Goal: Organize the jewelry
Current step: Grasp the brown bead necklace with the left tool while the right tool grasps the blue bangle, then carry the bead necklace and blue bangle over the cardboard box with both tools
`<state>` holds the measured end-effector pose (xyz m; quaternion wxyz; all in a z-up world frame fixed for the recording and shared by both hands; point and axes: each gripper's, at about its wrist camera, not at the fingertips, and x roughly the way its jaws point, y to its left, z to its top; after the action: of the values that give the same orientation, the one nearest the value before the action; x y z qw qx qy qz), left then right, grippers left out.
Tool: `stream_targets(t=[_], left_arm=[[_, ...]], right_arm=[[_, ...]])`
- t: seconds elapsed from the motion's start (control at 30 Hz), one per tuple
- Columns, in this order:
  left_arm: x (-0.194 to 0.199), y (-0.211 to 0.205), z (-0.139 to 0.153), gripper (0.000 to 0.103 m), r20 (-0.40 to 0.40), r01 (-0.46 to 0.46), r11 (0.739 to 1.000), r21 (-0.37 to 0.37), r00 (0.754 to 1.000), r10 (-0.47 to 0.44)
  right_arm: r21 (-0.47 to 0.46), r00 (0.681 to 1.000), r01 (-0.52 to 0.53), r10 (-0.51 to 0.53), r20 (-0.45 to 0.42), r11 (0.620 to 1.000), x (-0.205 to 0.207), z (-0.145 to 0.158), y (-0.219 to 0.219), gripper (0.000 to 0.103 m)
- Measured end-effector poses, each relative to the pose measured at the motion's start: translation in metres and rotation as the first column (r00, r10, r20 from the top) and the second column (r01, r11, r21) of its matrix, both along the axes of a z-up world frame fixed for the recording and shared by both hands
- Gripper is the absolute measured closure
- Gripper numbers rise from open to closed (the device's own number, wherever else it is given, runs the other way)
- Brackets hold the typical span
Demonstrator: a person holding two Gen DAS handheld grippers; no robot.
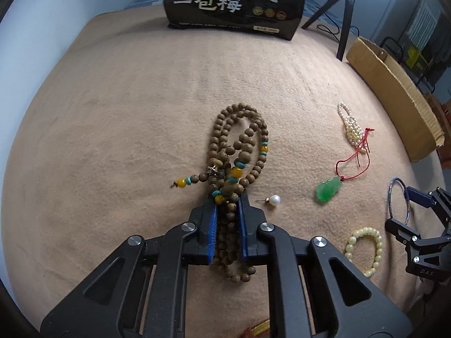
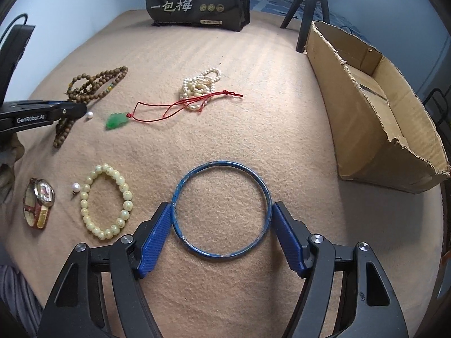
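Right gripper (image 2: 221, 219) jaws clamp the blue bangle (image 2: 221, 211) by its rim; it could spring out. Left gripper (image 1: 227, 205) jaws pinch the wooden beads (image 1: 239, 146) on the blanket (image 1: 126, 112); hanging loops may snag the earring (image 1: 272, 200).

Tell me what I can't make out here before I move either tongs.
- Cardboard box: floor hidden behind its near wall, right view.
- Wooden beads: near end covered by the left tongs, left view.
- Watch: dial too small to read, right view.
- Bangle: lifted or resting, unclear.
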<state>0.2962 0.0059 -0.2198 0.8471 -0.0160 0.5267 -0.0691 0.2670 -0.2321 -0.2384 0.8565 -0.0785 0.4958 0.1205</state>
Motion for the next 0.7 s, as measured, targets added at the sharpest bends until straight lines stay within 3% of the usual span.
stream_targets(t=[0.3, 0.7], left_arm=[[-0.014, 0.028, 0.029, 0.092, 0.057, -0.044, 0.997, -0.057, 0.997, 0.047], [-0.033, 0.04, 0.093, 0.092, 0.178, -0.036, 0.993, -0.115, 0.982, 0.056]], right_arm=[[0.021, 0.999, -0.001, 0.001, 0.04, 1.0, -0.022, 0.016, -0.009, 0.032], [0.026, 0.988, 0.001, -0.005, 0.155, 1.0, -0.046, 0.067, -0.02, 0.032]])
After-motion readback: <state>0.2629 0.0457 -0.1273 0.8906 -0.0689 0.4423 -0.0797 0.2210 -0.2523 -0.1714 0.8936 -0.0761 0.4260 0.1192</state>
